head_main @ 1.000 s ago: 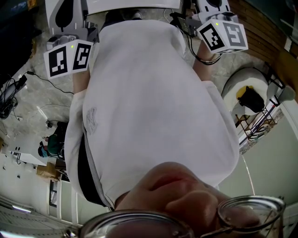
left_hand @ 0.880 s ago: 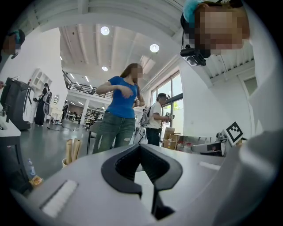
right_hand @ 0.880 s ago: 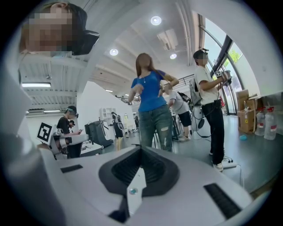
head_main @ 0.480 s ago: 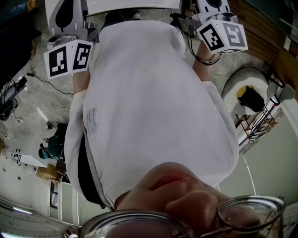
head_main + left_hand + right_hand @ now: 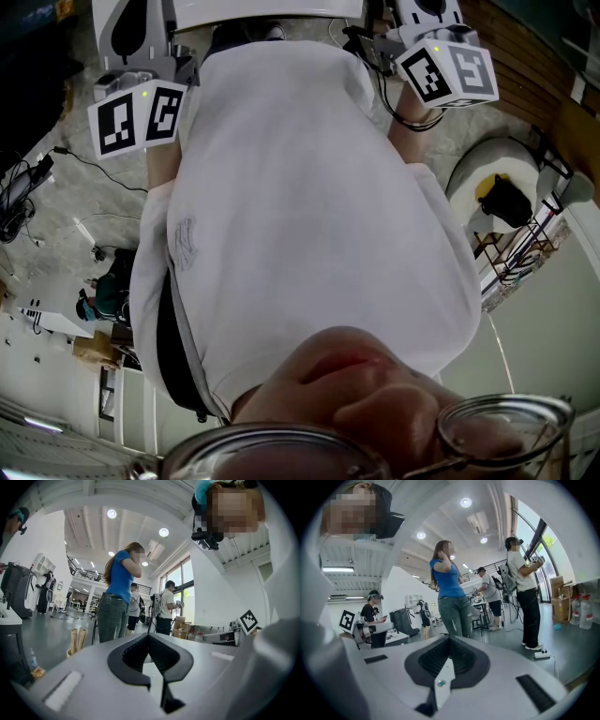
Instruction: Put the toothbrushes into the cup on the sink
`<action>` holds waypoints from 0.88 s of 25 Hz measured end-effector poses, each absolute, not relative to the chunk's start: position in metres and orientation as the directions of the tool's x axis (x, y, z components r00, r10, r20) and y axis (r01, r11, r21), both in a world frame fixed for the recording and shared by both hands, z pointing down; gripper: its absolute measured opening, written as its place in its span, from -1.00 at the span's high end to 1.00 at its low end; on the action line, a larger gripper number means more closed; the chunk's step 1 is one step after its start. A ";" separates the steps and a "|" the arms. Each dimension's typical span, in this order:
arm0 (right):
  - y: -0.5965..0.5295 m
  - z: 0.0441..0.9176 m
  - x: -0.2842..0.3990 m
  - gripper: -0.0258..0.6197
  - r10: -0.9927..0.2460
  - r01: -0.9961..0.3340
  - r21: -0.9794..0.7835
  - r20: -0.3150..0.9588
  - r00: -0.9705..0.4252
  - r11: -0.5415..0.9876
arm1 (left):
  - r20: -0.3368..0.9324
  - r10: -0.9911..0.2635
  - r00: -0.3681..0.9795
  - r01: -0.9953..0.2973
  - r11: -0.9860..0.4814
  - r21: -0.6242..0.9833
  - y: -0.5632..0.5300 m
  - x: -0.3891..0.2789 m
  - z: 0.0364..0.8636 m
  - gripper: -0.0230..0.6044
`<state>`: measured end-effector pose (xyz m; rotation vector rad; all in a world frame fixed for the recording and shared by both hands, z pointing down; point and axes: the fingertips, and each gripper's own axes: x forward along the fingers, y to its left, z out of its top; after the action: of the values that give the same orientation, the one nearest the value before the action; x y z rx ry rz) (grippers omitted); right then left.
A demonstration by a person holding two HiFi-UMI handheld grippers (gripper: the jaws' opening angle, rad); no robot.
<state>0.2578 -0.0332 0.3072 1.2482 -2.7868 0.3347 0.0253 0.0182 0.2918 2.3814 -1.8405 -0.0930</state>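
No toothbrush, cup or sink shows in any view. In the head view the holder's white shirt fills the middle, with the left gripper's marker cube at the upper left and the right gripper's marker cube at the upper right. The left gripper points level into a large hall, its black pads meeting at the tip with nothing between them. The right gripper also faces the hall, shut and empty.
A person in a blue top stands a few steps ahead of both grippers. Another person in a white shirt stands further back. A person wearing a headset stands at the right, near water bottles on the floor.
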 end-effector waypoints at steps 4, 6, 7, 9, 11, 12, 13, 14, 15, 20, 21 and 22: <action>-0.033 0.306 0.257 0.89 -0.728 -0.742 -0.168 0.150 -0.669 0.648 | 0.027 -0.968 0.250 -0.960 -0.244 0.139 0.020 0.024 0.290 0.90; -0.032 0.306 0.257 0.89 -0.727 -0.741 -0.169 0.149 -0.671 0.650 | 0.026 -0.969 0.247 -0.960 -0.241 0.139 0.020 0.023 0.290 0.90; -0.032 0.306 0.256 0.89 -0.726 -0.741 -0.168 0.149 -0.671 0.650 | 0.026 -0.969 0.246 -0.961 -0.241 0.139 0.020 0.023 0.290 0.90; -0.033 0.306 0.256 0.89 -0.725 -0.739 -0.169 0.149 -0.673 0.652 | 0.025 -0.969 0.246 -0.961 -0.240 0.137 0.020 0.023 0.290 0.90; -0.033 0.306 0.255 0.89 -0.724 -0.738 -0.170 0.147 -0.674 0.653 | 0.024 -0.969 0.245 -0.961 -0.240 0.137 0.021 0.023 0.289 0.90; -0.032 0.306 0.255 0.90 -0.724 -0.738 -0.170 0.147 -0.674 0.653 | 0.024 -0.969 0.245 -0.961 -0.239 0.137 0.021 0.023 0.289 0.90; -0.032 0.306 0.255 0.89 -0.724 -0.738 -0.171 0.146 -0.675 0.653 | 0.023 -0.970 0.243 -0.962 -0.238 0.137 0.021 0.022 0.289 0.90; -0.032 0.306 0.255 0.89 -0.724 -0.738 -0.172 0.146 -0.675 0.653 | 0.023 -0.970 0.242 -0.962 -0.237 0.136 0.022 0.022 0.289 0.90; -0.032 0.306 0.256 0.89 -0.724 -0.738 -0.172 0.145 -0.674 0.653 | 0.022 -0.970 0.240 -0.963 -0.235 0.135 0.022 0.022 0.289 0.90; -0.033 0.305 0.257 0.89 -0.726 -0.740 -0.169 0.144 -0.672 0.651 | 0.015 -0.972 0.235 -0.964 -0.231 0.133 0.023 0.021 0.286 0.90; -0.033 0.306 0.258 0.89 -0.726 -0.740 -0.168 0.144 -0.672 0.651 | 0.015 -0.972 0.236 -0.964 -0.232 0.132 0.023 0.022 0.287 0.90; -0.033 0.307 0.258 0.89 -0.726 -0.740 -0.166 0.144 -0.672 0.652 | 0.015 -0.972 0.236 -0.964 -0.233 0.132 0.022 0.023 0.287 0.90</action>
<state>0.2583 -0.0332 0.3071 1.2423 -2.7958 0.3255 0.0229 0.0225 0.2873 2.3788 -1.8711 -0.1065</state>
